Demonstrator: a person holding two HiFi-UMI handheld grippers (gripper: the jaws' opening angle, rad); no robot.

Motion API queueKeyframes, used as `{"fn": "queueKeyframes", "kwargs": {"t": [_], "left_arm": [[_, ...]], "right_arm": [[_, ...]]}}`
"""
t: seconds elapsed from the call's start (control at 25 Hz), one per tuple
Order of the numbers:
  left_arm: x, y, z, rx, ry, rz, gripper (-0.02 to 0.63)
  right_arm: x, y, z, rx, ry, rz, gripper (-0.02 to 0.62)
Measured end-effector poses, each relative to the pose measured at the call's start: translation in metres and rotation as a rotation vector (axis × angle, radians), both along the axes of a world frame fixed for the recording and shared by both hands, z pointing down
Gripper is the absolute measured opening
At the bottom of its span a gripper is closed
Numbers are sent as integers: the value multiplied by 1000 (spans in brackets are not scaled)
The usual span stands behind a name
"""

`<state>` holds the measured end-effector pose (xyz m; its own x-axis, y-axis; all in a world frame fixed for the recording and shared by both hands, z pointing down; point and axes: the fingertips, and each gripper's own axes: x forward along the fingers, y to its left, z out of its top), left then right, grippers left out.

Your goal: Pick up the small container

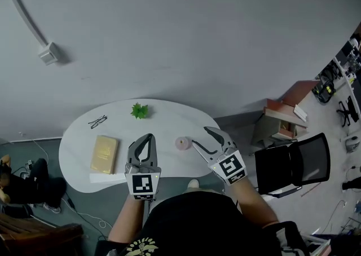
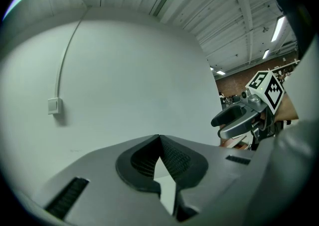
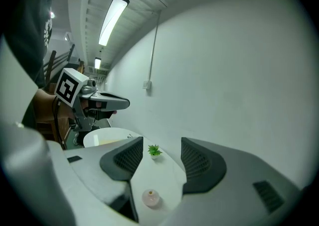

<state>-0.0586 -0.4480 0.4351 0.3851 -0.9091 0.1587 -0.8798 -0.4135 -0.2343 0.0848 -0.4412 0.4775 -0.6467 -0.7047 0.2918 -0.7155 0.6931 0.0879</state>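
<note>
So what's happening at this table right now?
A person holds a tool in each hand over a white table. The right tool is open, aimed at the small pink container, which sits on the table just ahead of its jaws, not yet gripped. The left tool is shut and empty.

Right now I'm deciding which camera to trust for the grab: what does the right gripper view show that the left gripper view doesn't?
Only the right gripper view: the small container on the white table, ahead of the open right gripper, with a green plant beyond. Only the left gripper view: the left gripper shut, nothing between its jaws. Both: the pale wall and its wall box.
</note>
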Motion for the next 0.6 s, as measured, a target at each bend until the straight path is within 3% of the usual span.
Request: {"fn": "queueKeyframes", "kwargs": {"t": [0.6], "left_arm": [[-9,-14,24,-46,-19,-102,5]], "right_arm": [[-21,-18,162,-250,81,-168,239]]}}
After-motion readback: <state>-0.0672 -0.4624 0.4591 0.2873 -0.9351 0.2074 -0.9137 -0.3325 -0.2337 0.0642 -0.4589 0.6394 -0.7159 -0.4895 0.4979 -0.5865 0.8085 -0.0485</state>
